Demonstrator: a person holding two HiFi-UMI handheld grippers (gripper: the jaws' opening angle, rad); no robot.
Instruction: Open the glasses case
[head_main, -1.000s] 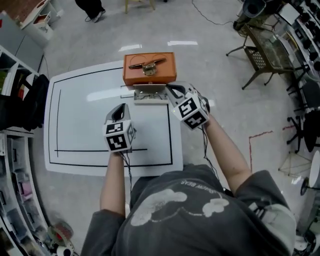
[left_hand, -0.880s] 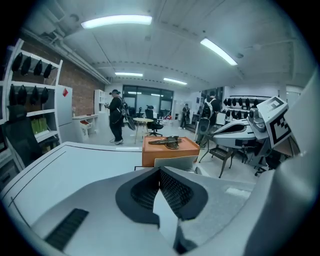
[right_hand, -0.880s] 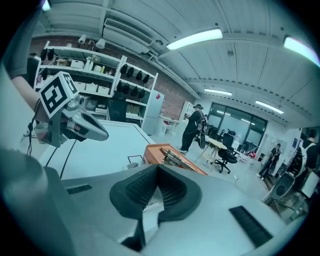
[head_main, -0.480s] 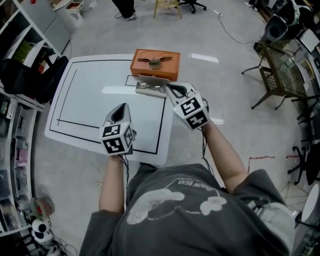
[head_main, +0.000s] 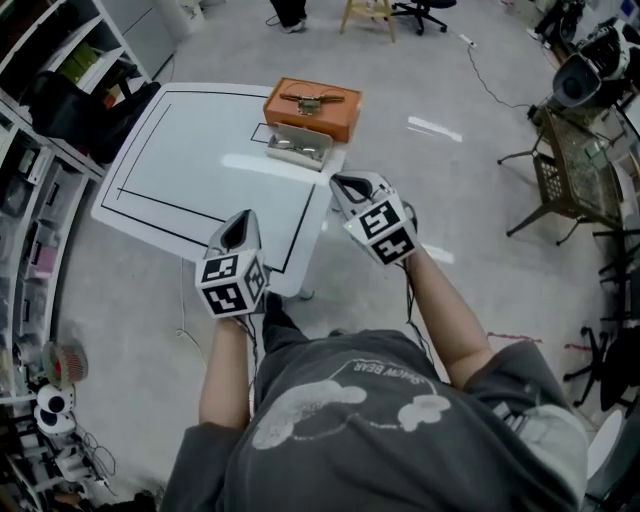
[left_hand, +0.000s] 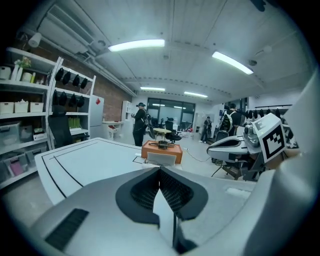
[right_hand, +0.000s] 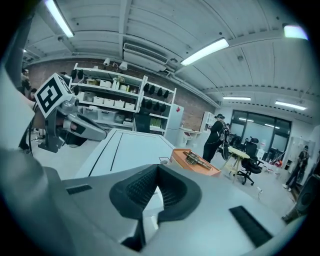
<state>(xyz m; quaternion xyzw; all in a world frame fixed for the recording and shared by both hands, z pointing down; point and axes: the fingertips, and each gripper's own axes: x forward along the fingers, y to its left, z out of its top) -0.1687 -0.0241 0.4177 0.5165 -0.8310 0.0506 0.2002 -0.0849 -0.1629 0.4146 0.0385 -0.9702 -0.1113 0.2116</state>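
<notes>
The glasses case (head_main: 298, 146) at upper centre looks already open; left gripper (head_main: 240, 222) and right gripper (head_main: 347, 185) hover clear, jaws together, empty.

Grey polished floor (head_main: 400, 90), ceiling-light glare on it. White tabletop (head_main: 200, 160) with black border lines. White open shelving (left_hand: 30, 115) along left side, brick wall (left_hand: 111, 95) behind. Long strip lights (left_hand: 136, 45) on pale ceiling. Dark glazed front (left_hand: 172, 111) at far end. Wooden stool (head_main: 372, 12), office chair (head_main: 425, 8) beyond tabletop. Wire-frame table (head_main: 575, 165) at right. Small fan (head_main: 65, 362) on floor.
</notes>
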